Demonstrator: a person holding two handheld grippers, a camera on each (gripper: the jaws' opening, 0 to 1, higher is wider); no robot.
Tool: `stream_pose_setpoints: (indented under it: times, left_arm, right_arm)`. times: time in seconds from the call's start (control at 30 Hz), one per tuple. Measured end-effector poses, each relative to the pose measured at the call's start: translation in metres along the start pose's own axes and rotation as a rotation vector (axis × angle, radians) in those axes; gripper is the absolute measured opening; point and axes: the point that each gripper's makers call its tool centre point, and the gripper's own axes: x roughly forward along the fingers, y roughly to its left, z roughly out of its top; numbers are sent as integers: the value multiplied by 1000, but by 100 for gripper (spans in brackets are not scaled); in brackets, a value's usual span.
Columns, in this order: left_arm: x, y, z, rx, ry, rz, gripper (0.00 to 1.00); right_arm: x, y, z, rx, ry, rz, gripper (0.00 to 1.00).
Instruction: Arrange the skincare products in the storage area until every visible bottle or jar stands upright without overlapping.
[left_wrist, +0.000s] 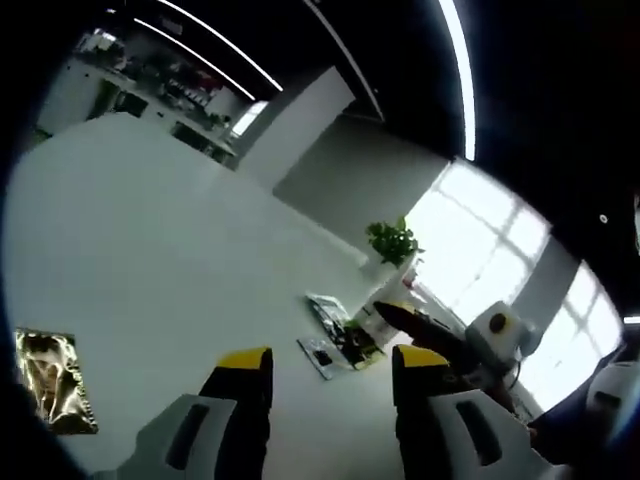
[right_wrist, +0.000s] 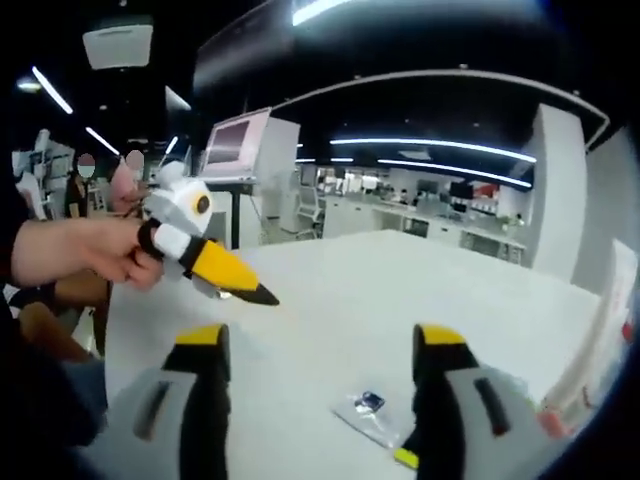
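With both my left gripper (left_wrist: 330, 372) and right gripper (right_wrist: 322, 350) wide open and empty above the table (left_wrist: 150, 230), I should drop slowly toward the packets (left_wrist: 335, 338).

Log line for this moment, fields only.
left tongs: open, empty | right tongs: open, empty | white table: flat packets | bottles upright: cannot tell

Flat skincare sachets on a white table (left_wrist: 150, 260).
A gold foil sachet (left_wrist: 55, 380) lies flat near the table's edge; well apart, a clear packet (left_wrist: 322, 355) lies flat just beside a dark printed packet (left_wrist: 345, 330).
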Motion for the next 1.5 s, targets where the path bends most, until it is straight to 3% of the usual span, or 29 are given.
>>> stream_pose_setpoints:
  times: [0.13,0.27,0.37,0.6,0.8,0.93,1.17,1.5]
  left_arm:
    - [-19,3,5,15,-26,20,54]
    - [-40,14,16,54,-91,88,82]
    - [-60,13,17,42,-108,78,78]
    - [-87,15,15,48,-134,96,78]
    - [-97,8,12,66,-139,94,82]
    - [-104,18,16,123,-155,150,99]
    - [-114,22,15,155,-150,168,100]
    - [-131,47,12,109,-158,228,99]
  right_arm:
    - [5,11,5,-21,17,16,87]
    - [7,23,12,-43,40,30,94]
    - [7,31,20,-62,34,34,95]
    - [2,49,36,-93,11,30,96]
    - [-3,58,36,-102,23,33,97]
    - [-8,64,37,-97,25,34,99]
    - [-15,64,38,-88,30,22,100]
    - [-8,66,37,-67,20,45,100]
